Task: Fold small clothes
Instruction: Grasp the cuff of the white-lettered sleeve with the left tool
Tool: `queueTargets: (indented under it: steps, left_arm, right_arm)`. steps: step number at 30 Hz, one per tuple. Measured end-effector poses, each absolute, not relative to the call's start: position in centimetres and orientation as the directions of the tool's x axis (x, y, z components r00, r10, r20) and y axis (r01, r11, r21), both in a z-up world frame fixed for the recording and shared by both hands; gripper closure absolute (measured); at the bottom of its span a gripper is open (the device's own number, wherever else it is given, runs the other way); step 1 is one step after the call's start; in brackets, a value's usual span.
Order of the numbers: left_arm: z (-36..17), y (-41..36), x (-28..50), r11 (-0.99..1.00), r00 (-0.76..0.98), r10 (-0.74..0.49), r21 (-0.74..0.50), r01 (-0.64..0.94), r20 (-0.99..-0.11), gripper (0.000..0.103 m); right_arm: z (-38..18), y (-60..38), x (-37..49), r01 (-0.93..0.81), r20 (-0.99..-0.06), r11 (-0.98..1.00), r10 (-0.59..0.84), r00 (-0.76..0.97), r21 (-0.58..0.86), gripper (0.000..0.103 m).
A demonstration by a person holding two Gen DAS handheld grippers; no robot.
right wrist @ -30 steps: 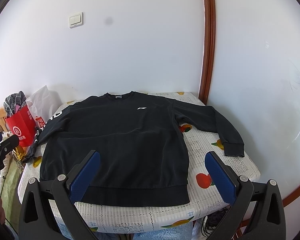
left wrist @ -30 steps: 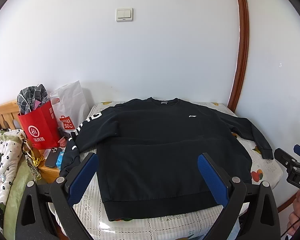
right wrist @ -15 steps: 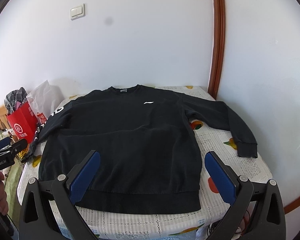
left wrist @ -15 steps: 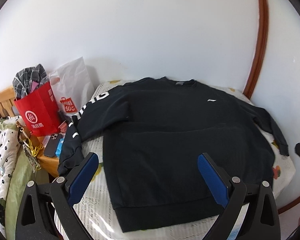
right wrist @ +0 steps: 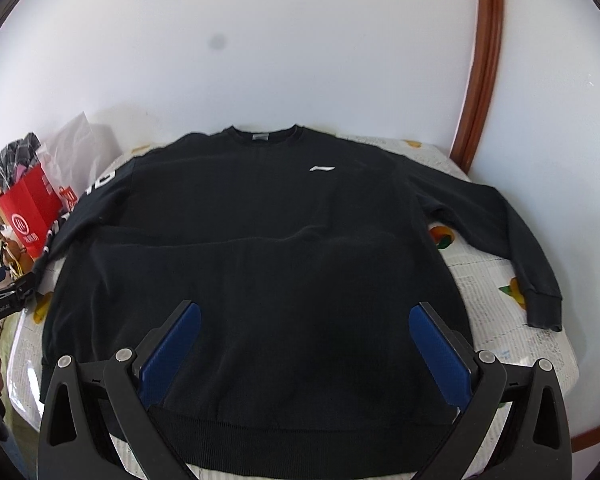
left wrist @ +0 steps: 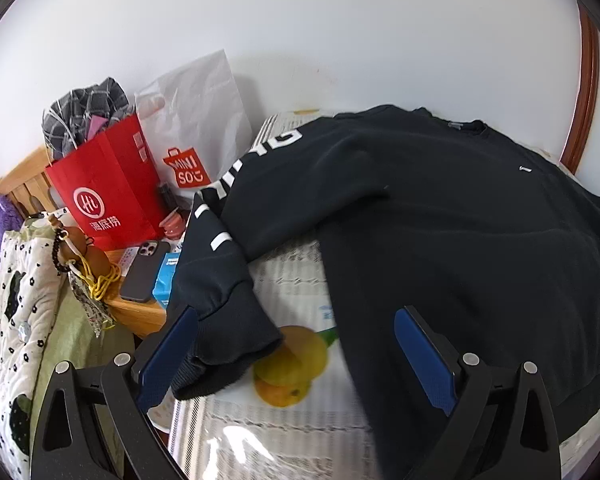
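Observation:
A black sweatshirt (right wrist: 284, 248) lies flat, front up, on a table with a fruit-print cloth (right wrist: 496, 280), sleeves spread. My left gripper (left wrist: 296, 344) is open, low at the table's left edge; the cuff (left wrist: 216, 360) of the white-lettered left sleeve (left wrist: 236, 232) lies between its fingers, against the left pad (left wrist: 168, 356). My right gripper (right wrist: 304, 344) is open above the lower body of the sweatshirt, near the hem (right wrist: 300, 440). The right sleeve's cuff (right wrist: 544, 308) lies at the table's right edge. The left gripper also shows at the left of the right wrist view (right wrist: 4, 292).
A red paper bag (left wrist: 104, 196) and a white plastic bag (left wrist: 192, 120) stand on a wooden stand left of the table, with a phone (left wrist: 144, 264) and a blue box (left wrist: 166, 276). A quilted cover (left wrist: 12, 308) lies at far left. A white wall stands behind the table.
My left gripper has moved left and down to the left sleeve's cuff. My right gripper has moved forward and lower over the sweatshirt's body. Both stay open.

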State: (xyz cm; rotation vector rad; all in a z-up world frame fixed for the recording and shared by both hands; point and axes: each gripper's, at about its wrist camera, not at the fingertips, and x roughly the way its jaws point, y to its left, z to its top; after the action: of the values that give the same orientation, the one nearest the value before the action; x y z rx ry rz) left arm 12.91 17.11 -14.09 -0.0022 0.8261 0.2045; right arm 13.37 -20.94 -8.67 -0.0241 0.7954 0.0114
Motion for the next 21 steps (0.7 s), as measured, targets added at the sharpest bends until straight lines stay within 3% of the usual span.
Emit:
queueTargets:
  steps: [9, 12, 14, 15, 16, 17, 21]
  left_arm:
    - [-17.6, 19.7, 13.6, 0.982, 0.644, 0.189, 0.128, -0.14, -0.742, 0.009]
    - [-18.5, 19.7, 14.6, 0.969, 0.613, 0.249, 0.187, -0.165, -0.75, 0.029]
    - [-18.8, 20.1, 14.9, 0.966, 0.603, 0.255, 0.179, -0.184, -0.755, 0.06]
    - [-18.6, 20.2, 14.8, 0.967, 0.607, 0.251, 0.167, -0.192, -0.754, 0.068]
    - [-18.3, 20.3, 14.8, 0.968, 0.609, 0.247, 0.157, -0.197, -0.754, 0.087]
    - [-17.9, 20.4, 14.8, 0.965, 0.61, 0.258, 0.162, -0.208, -0.749, 0.096]
    - [-15.3, 20.8, 15.2, 0.968, 0.638, 0.231, 0.109, -0.224, -0.735, 0.097]
  right_arm:
    - [-11.5, -18.6, 17.2, -0.051, -0.763, 0.998, 0.002, 0.647, -0.041, 0.001]
    - [-11.9, -18.4, 18.1, -0.055, -0.772, 0.998, 0.007, 0.635, -0.035, 0.001]
    - [-12.1, -18.2, 18.4, -0.061, -0.777, 0.998, 0.012, 0.629, -0.033, 0.001]
    - [-12.2, -18.3, 18.4, -0.064, -0.778, 0.997, 0.012, 0.628, -0.036, 0.001]
    - [-12.2, -18.4, 18.5, -0.065, -0.778, 0.997, 0.01, 0.628, -0.04, 0.001]
    - [-12.3, -18.5, 18.6, -0.065, -0.778, 0.997, 0.007, 0.628, -0.043, 0.001]
    - [-12.2, -19.8, 18.7, -0.07, -0.768, 0.997, 0.019, 0.64, -0.034, 0.002]
